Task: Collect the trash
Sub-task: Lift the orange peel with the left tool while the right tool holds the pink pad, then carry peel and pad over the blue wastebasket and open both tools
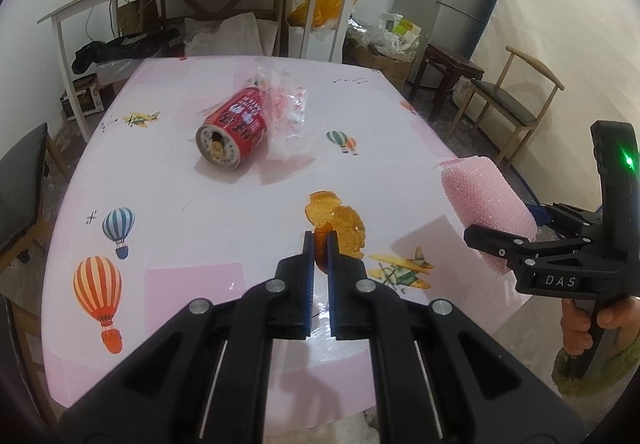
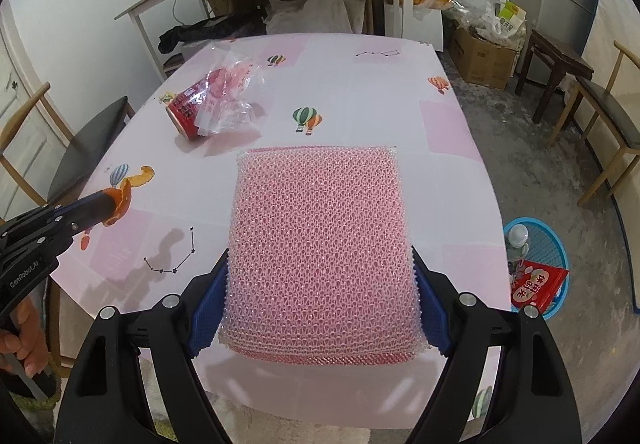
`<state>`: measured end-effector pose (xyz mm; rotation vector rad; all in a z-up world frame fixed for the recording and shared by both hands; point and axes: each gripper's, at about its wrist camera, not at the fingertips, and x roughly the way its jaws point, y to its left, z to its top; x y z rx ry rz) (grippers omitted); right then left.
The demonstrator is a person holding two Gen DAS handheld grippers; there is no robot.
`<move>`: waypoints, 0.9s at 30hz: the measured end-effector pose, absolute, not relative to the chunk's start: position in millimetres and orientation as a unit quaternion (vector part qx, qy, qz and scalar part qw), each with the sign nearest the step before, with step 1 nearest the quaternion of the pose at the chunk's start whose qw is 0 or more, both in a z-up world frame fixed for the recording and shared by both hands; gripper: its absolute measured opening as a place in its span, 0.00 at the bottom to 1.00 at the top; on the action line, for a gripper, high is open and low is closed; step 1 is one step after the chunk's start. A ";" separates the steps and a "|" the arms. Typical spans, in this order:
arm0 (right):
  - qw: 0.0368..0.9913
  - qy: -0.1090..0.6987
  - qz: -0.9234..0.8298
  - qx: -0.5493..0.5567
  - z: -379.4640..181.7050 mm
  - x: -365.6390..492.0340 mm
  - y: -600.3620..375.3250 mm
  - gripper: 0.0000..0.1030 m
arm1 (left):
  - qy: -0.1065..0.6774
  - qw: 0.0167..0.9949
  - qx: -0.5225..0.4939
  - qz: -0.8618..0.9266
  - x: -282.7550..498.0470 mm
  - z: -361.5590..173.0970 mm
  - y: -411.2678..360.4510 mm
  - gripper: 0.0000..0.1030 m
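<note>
Left hand-held gripper (image 1: 319,244) clenched on peel (image 1: 336,228), lifted off table (image 1: 180,204). Right hand-held gripper (image 2: 320,284) grasping sponge (image 2: 320,244). Basket (image 2: 548,244) beside table already holds wrappers. Left: can (image 1: 234,128) and plastic (image 1: 288,112) mid-table.

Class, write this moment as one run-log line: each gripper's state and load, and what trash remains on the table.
left gripper: shut on orange peel | right gripper: shut on pink sponge | on table: red can, clear wrapper
</note>
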<state>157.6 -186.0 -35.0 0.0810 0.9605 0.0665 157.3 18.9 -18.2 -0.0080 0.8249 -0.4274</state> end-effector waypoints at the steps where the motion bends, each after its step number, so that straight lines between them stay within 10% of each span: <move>1: 0.886 0.461 0.030 0.041 -34.2 155.9 -188.7 0.76 | 0.396 0.894 -0.002 -0.208 156.9 -16.4 16.3 0.04; 27: 0.902 0.406 -0.070 0.127 -11.3 117.8 -311.0 0.76 | 0.363 0.882 0.034 -0.298 178.1 38.7 -99.3 0.04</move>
